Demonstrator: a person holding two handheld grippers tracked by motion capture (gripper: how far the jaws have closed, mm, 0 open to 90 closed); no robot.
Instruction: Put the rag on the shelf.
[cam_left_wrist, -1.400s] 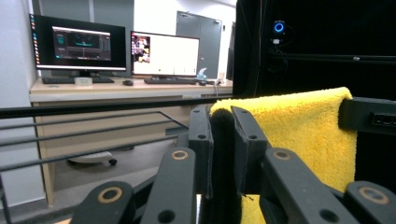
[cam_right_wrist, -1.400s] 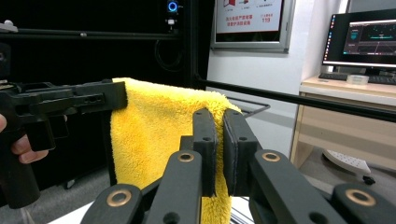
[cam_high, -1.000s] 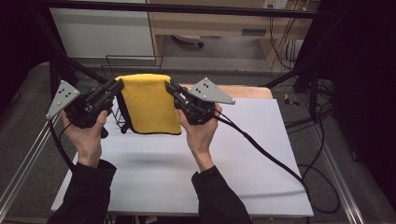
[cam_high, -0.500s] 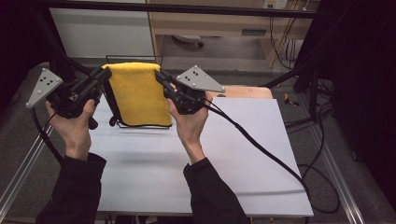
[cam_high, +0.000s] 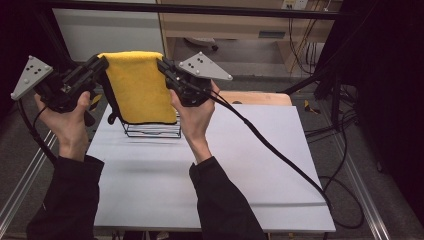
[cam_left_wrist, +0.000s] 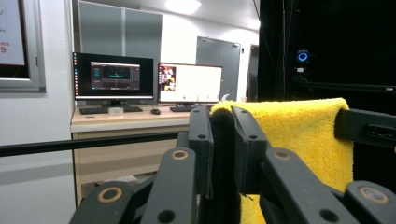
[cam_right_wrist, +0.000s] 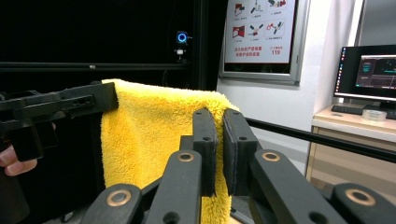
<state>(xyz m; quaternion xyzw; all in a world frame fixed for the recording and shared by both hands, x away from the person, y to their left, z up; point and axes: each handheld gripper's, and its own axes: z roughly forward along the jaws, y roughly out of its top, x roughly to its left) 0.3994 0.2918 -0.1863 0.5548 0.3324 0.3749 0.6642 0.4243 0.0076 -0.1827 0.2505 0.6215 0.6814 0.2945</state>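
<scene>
Both grippers are rising together, lifting the yellow towel (cam_high: 137, 85) clear of the wire rack (cam_high: 152, 130) on the worktop (cam_high: 210, 170). The left gripper (cam_high: 102, 64) and right gripper (cam_high: 162, 65) are pinching its top corners, fingers nearly closed, so it is hanging stretched between them, ready for folding or draping.

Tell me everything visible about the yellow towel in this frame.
The yellow towel is a thick, fluffy terry-like cloth, bright yellow with a dark edge down its left side. It hangs in the air above the white table, folded over along its top edge, flat and roughly vertical. The left gripper pinches one top corner and the right gripper the other, jaws shut on it. Its lower edge hangs in front of a black wire rack; contact there cannot be told.
</scene>
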